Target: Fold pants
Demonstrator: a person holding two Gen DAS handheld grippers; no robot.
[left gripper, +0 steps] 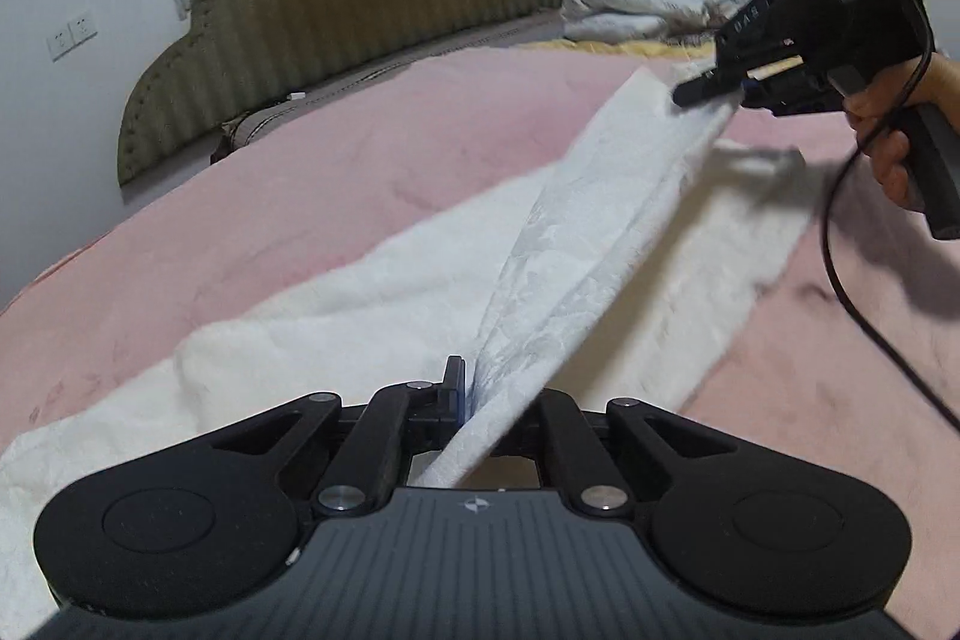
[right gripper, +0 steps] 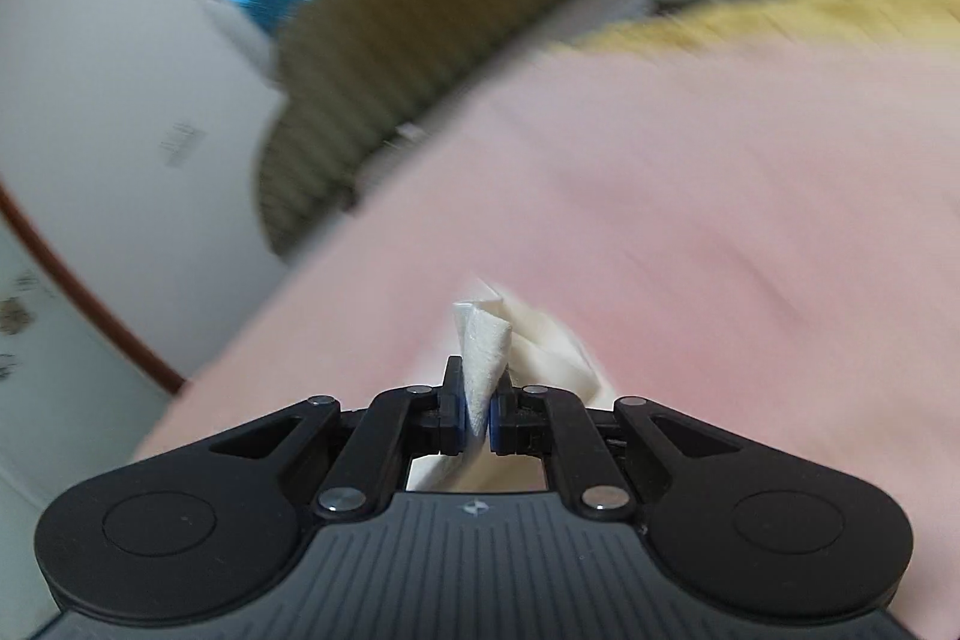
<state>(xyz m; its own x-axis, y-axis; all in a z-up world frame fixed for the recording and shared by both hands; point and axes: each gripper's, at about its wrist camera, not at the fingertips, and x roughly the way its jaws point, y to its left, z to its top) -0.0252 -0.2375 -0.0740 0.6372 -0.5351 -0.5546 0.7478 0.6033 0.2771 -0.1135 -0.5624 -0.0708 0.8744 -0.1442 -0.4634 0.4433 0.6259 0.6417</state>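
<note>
White textured pants [left gripper: 576, 244], taut btwn grippers.

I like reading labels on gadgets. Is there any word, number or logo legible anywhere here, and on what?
"UAS 1" or similar, white letters on the right gripper; partly blurred, so uncertain.
Small compass-like logo, no letters, on the left gripper body.
Wall sockets: no readable text.
Pants, bed: none.

Pants [left gripper: 372, 292] on bed [left gripper: 270, 172], raised edge between both tongs, headboard [left gripper: 336, 10] behind
</note>
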